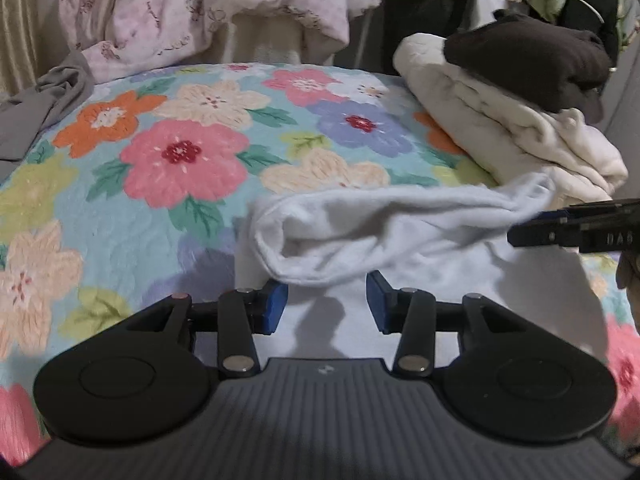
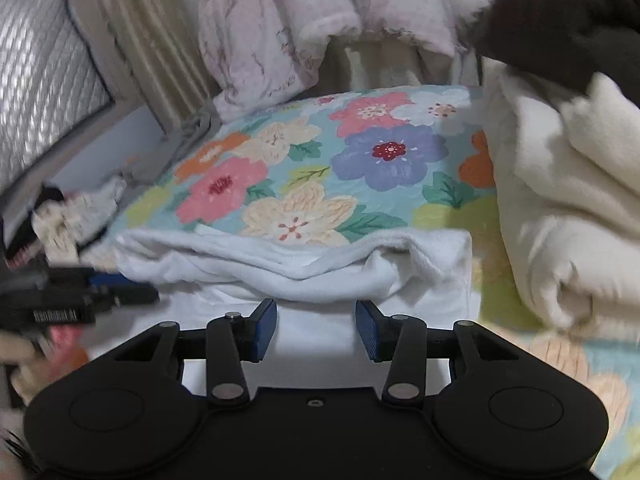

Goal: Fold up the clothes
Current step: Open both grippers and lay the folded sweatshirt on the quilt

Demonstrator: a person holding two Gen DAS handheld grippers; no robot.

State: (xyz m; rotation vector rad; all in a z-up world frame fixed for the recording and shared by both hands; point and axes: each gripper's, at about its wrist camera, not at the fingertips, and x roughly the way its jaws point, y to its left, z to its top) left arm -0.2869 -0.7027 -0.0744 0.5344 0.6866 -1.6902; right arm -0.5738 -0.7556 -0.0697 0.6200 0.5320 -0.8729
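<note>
Two wrist cameras look forward and down along their own tongs, close over a bed with a floral bedspread (image 1: 192, 152). The left wrist view faces the bed's far edge, with the right tongs (image 1: 520, 232) entering at its right edge. The right wrist view sits alongside, catching the left tongs (image 2: 152, 294) at its left edge. Both views share the white cloth (image 1: 380, 236) and the cream pile (image 2: 560, 200).

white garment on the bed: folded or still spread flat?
Partly folded. The white garment has its far part doubled back into a rumpled roll over a flat layer on the floral cover. Neither gripper holds it.
</note>
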